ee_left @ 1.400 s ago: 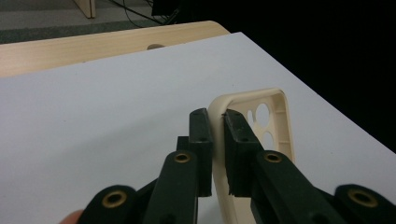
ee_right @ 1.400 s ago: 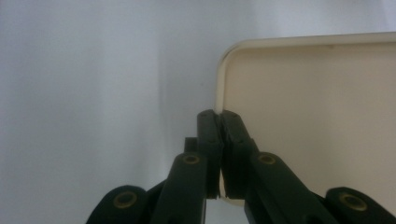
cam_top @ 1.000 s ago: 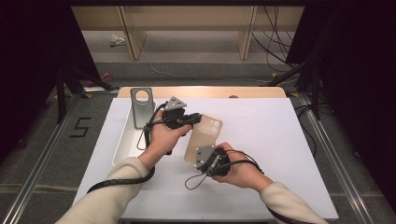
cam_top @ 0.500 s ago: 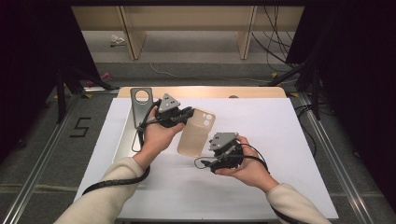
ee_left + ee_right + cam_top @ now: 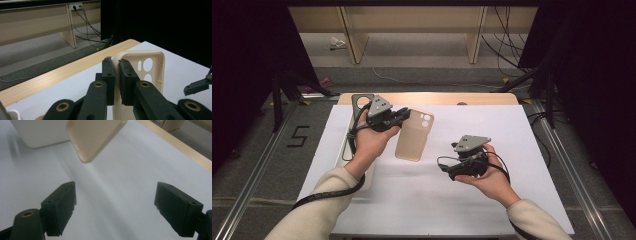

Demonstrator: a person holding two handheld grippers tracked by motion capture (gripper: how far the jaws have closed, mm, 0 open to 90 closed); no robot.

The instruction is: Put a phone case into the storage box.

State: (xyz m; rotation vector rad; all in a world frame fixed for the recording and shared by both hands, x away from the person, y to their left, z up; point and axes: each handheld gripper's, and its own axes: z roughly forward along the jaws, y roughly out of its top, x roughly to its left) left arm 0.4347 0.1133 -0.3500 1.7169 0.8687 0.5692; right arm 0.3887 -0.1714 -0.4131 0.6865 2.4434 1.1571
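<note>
Above the white table [image 5: 532, 150], your left gripper [image 5: 399, 116] pinches the top rim of the beige phone case [image 5: 414, 136] near its camera holes, holding it clear of the surface. Your right gripper [image 5: 451, 172] sits well apart to the right, its jaws just opened wide with nothing between them.

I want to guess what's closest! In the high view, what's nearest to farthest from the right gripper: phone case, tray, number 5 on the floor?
1. Beige plastic phone case, up-left of the right gripper.
2. White tray, table's left edge.
3. Black number 5, floor, far left.
</note>
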